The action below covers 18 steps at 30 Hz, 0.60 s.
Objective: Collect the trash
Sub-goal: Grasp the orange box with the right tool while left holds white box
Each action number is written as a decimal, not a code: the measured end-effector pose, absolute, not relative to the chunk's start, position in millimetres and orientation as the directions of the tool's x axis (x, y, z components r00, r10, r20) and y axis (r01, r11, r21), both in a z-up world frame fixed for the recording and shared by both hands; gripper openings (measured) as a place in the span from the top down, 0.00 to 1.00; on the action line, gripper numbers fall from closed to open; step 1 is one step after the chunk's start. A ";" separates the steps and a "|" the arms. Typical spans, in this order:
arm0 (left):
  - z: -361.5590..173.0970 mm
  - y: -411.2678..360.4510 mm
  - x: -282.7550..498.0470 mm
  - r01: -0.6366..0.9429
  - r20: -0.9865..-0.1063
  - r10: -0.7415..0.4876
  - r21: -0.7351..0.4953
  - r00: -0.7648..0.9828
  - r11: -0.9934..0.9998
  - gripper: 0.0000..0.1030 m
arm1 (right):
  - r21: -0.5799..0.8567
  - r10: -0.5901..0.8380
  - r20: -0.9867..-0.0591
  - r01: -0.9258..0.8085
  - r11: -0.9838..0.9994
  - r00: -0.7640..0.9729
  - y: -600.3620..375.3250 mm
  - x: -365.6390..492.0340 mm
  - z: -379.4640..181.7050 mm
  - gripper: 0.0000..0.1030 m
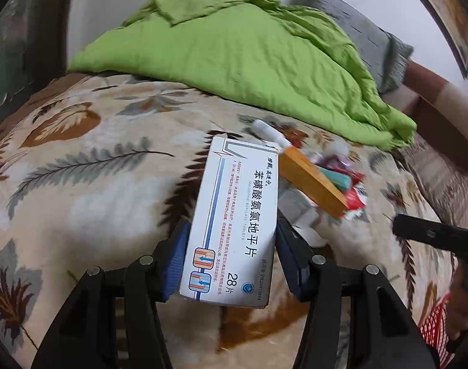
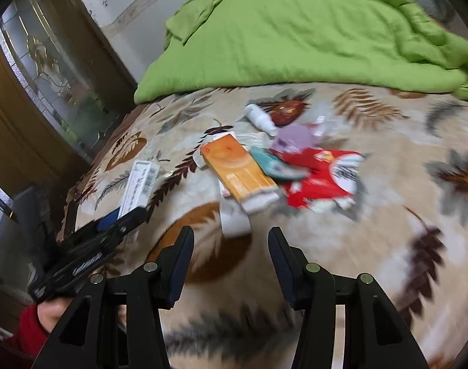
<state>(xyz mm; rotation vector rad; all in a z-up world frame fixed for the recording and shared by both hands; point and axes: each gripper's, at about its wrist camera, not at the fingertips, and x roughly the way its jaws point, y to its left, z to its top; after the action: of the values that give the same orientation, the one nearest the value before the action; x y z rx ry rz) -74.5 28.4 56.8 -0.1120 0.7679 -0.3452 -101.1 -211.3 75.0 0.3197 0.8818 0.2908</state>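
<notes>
My left gripper [image 1: 232, 227] is shut on a white and blue medicine box [image 1: 234, 215], its blue pads pressing the box's two long sides above the leaf-patterned blanket [image 1: 89, 203]. The right wrist view shows this same box [image 2: 140, 181] at the left, held in the left gripper [image 2: 123, 218]. A pile of trash lies beyond: an orange box [image 2: 238, 169], a teal packet [image 2: 270, 163], a red wrapper [image 2: 323, 178], a small white bottle [image 2: 260, 118] and a purple scrap [image 2: 292, 138]. My right gripper [image 2: 230, 233] hangs open and empty just short of the pile.
A crumpled green quilt [image 2: 295, 40] covers the far part of the bed. A wooden door with patterned glass [image 2: 43, 61] stands at the left past the bed's edge. A hand in a red sleeve [image 2: 30, 329] holds the left gripper.
</notes>
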 end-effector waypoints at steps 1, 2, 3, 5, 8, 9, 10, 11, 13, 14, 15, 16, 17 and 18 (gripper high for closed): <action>56.8 29.1 -72.5 0.261 -0.659 -0.339 -0.217 0.672 0.941 0.48 | 0.394 0.381 -0.710 -0.114 0.912 0.592 -211.1 -88.8 69.5 0.48; 56.1 30.2 -72.5 0.260 -0.659 -0.336 -0.215 0.673 0.941 0.48 | 0.399 0.384 -0.718 -0.108 0.911 0.580 -211.0 -76.6 63.1 0.48; 55.1 30.0 -70.7 0.261 -0.660 -0.337 -0.215 0.671 0.941 0.48 | 0.407 0.389 -0.720 -0.105 0.908 0.575 -210.9 -67.8 58.5 0.47; 53.4 33.0 -67.2 0.261 -0.666 -0.340 -0.220 0.664 0.940 0.48 | 0.410 0.393 -0.728 -0.103 0.906 0.561 -211.5 -50.8 47.6 0.45; 51.5 33.0 -63.9 0.266 -0.672 -0.349 -0.228 0.653 0.937 0.48 | 0.412 0.391 -0.725 -0.098 0.906 0.567 -211.7 -34.1 38.1 0.42; 51.2 33.3 -64.3 0.268 -0.672 -0.351 -0.229 0.653 0.936 0.48 | 0.419 0.397 -0.721 -0.099 0.903 0.568 -211.4 -30.2 36.6 0.41; 51.5 32.8 -63.6 0.270 -0.671 -0.352 -0.228 0.653 0.935 0.48 | 0.426 0.404 -0.717 -0.103 0.899 0.568 -211.2 -24.2 35.0 0.40; 51.5 33.0 -63.4 0.271 -0.670 -0.353 -0.229 0.653 0.935 0.48 | 0.428 0.409 -0.715 -0.108 0.897 0.567 -209.9 -20.3 34.0 0.40; 50.4 33.3 -61.4 0.271 -0.671 -0.357 -0.235 0.650 0.934 0.48 | 0.425 0.418 -0.718 -0.125 0.897 0.556 -204.4 -12.5 32.6 0.40; 50.0 33.7 -60.6 0.270 -0.671 -0.358 -0.236 0.649 0.933 0.48 | 0.419 0.418 -0.722 -0.132 0.898 0.551 -200.8 -10.0 32.4 0.40; 49.9 34.1 -60.0 0.266 -0.671 -0.356 -0.238 0.650 0.934 0.48 | 0.411 0.414 -0.729 -0.135 0.902 0.545 -197.4 -8.5 32.1 0.40; 50.3 35.4 -59.4 0.259 -0.670 -0.353 -0.241 0.653 0.935 0.48 | 0.408 0.413 -0.735 -0.136 0.903 0.538 -193.5 -9.6 32.9 0.40; 50.8 37.1 -59.2 0.252 -0.668 -0.350 -0.243 0.657 0.937 0.48 | 0.420 0.429 -0.725 -0.147 0.895 0.540 -189.3 -13.7 35.9 0.40; 51.1 39.1 -59.2 0.245 -0.666 -0.347 -0.245 0.661 0.938 0.48 | 0.430 0.447 -0.714 -0.166 0.888 0.539 -183.7 -19.9 40.2 0.40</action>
<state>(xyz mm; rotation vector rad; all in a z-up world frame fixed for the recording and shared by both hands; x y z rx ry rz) -59.2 39.1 51.1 -0.1386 0.7803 -0.3363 -19.9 -183.7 40.2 0.3293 0.9354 0.3723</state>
